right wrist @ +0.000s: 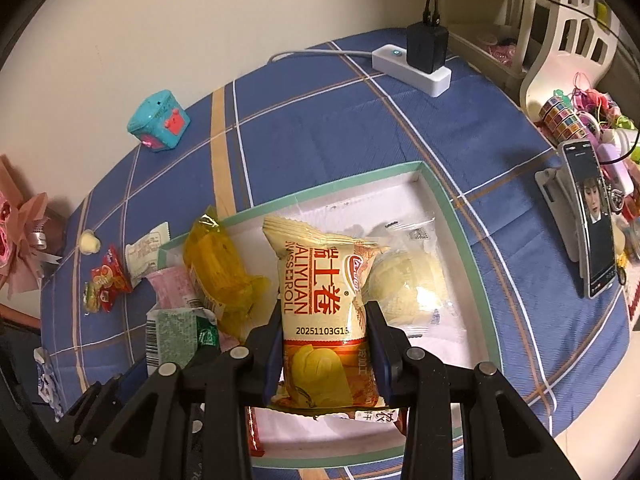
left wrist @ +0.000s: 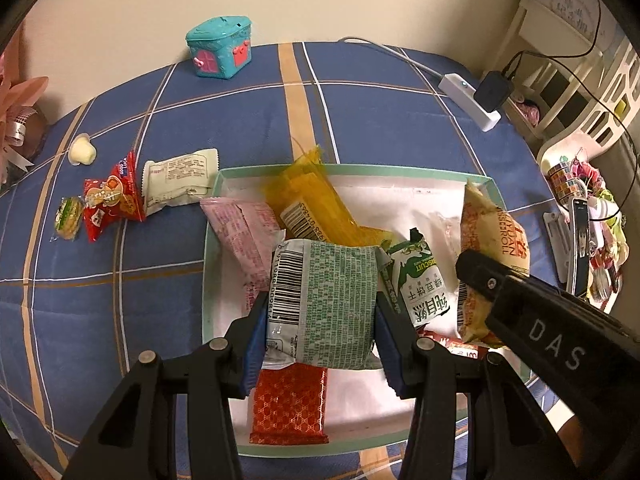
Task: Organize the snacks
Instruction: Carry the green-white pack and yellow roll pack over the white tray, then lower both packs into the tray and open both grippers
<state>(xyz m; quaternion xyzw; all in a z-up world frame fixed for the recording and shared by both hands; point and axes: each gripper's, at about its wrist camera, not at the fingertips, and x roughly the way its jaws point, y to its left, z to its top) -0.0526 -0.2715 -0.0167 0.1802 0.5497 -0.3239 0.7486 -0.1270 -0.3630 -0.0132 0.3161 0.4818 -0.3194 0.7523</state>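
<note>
Between the left jaws: green-print packet (left wrist: 324,304), pinched at both side edges by the left gripper (left wrist: 320,320), barcode end toward the left pad.
Between the right jaws: swiss roll bag (right wrist: 320,312), squeezed at its lower half by the right gripper (right wrist: 326,344), top end standing free beyond the fingertips.
Below both loads: tray (right wrist: 452,208) with white liner and green rim; both packets hang over its inside, neither resting flat yet.
Just under the left jaws: red patterned packet (left wrist: 290,408) on the liner.
Beyond the left jaws: pink packet (left wrist: 244,232) and yellow bag (left wrist: 312,204), the yellow one sticking up over the far rim.
Right of the right jaws: clear-wrapped bun (right wrist: 404,284) in the tray.
Far left of both, outside the tray: red snack bag (left wrist: 112,200), white packet (left wrist: 180,180), small green-yellow candy (left wrist: 69,217), jelly cup (left wrist: 82,151), all unsorted.
Risk 1: grippers sit very close; right finger already crowds the left load, so a bump could knock a packet loose.
Risk 2: tray is getting piled; a release onto the heap could slide a packet over the rim.
Risk 3: hard squeeze may crush the roll.
</note>
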